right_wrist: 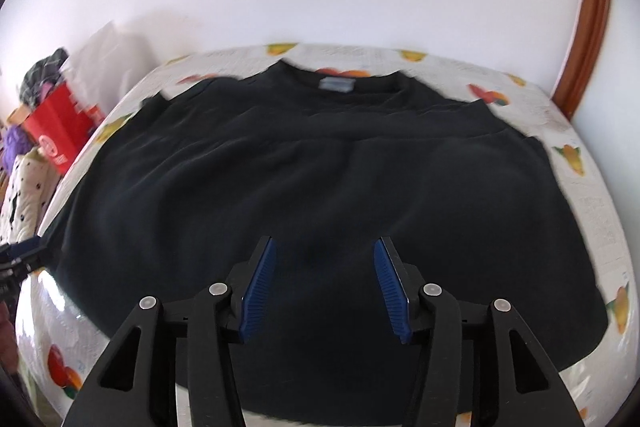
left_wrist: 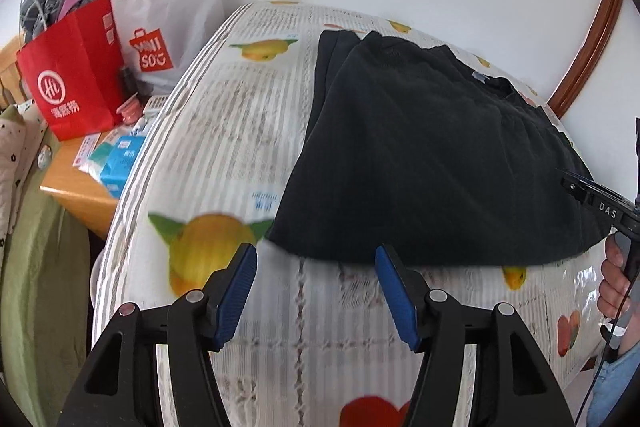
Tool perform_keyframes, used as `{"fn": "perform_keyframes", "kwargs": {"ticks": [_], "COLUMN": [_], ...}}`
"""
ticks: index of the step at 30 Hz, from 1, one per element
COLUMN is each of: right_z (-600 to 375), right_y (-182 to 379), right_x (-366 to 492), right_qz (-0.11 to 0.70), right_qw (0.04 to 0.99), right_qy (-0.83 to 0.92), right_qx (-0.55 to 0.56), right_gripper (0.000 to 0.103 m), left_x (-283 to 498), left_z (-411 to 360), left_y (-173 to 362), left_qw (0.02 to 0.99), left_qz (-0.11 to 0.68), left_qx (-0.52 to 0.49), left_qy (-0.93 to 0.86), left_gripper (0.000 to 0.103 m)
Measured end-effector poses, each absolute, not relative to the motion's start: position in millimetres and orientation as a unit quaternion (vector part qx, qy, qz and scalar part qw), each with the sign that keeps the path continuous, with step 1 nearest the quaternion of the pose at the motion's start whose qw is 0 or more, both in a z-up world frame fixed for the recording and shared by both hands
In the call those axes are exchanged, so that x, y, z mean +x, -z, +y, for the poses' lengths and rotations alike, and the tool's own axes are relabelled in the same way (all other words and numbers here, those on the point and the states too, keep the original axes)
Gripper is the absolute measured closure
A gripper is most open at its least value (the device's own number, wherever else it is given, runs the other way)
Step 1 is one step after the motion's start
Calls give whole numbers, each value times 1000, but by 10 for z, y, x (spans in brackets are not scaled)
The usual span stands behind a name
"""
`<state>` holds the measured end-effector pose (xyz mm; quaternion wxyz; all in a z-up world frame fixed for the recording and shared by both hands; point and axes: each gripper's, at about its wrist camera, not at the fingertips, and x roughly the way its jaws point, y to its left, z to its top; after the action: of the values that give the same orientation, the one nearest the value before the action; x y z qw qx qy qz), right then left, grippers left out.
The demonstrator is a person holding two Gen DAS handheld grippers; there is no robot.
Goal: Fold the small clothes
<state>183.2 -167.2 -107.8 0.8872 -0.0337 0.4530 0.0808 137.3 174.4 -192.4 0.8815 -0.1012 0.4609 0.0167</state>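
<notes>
A black sweatshirt [right_wrist: 320, 195] lies flat on the table, collar and grey label [right_wrist: 337, 85] at the far side, sleeves folded in over the body. It also shows in the left wrist view [left_wrist: 432, 155]. My left gripper [left_wrist: 316, 253] is open and empty, just off the garment's near left corner, above the tablecloth. My right gripper [right_wrist: 325, 247] is open and empty, hovering over the lower middle of the sweatshirt. The right gripper's body and the hand holding it show at the right edge of the left wrist view [left_wrist: 616, 227].
The table wears a fruit-print cloth [left_wrist: 224, 131]. Left of it, a wooden side table [left_wrist: 76, 179] holds a red paper bag [left_wrist: 72, 75], a white plastic bag [left_wrist: 172, 11] and small boxes [left_wrist: 116, 159]. A white wall and brown door frame [left_wrist: 588, 43] stand behind.
</notes>
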Motion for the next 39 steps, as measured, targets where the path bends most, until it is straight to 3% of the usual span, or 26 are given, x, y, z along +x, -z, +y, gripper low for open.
{"fn": "perform_keyframes", "kwargs": {"ticks": [13, 22, 35, 37, 38, 39], "right_z": [-275, 507, 886, 886, 883, 885], "right_y": [1129, 1252, 1549, 1546, 1543, 1544], "right_x": [1343, 1037, 1188, 1191, 1197, 1194], "right_qz": [440, 407, 393, 392, 390, 384], "right_qw": [874, 847, 839, 836, 835, 838], "right_qy": [-172, -290, -303, -308, -309, -302], "right_qx": [-117, -183, -222, -229, -234, -244], "right_gripper": [50, 45, 40, 46, 63, 72], "left_x": [636, 587, 666, 691, 701, 712], "left_z": [2171, 2268, 2222, 2216, 2211, 2201], "left_y": [1956, 1973, 2021, 2027, 2030, 2031], "left_qw": [894, 887, 881, 880, 879, 879], "left_qz": [436, 437, 448, 450, 451, 453], "left_qx": [-99, -151, -149, -150, -150, -151], "left_qy": [-20, 16, 27, 23, 22, 20], "left_gripper": [40, 39, 39, 39, 39, 39]}}
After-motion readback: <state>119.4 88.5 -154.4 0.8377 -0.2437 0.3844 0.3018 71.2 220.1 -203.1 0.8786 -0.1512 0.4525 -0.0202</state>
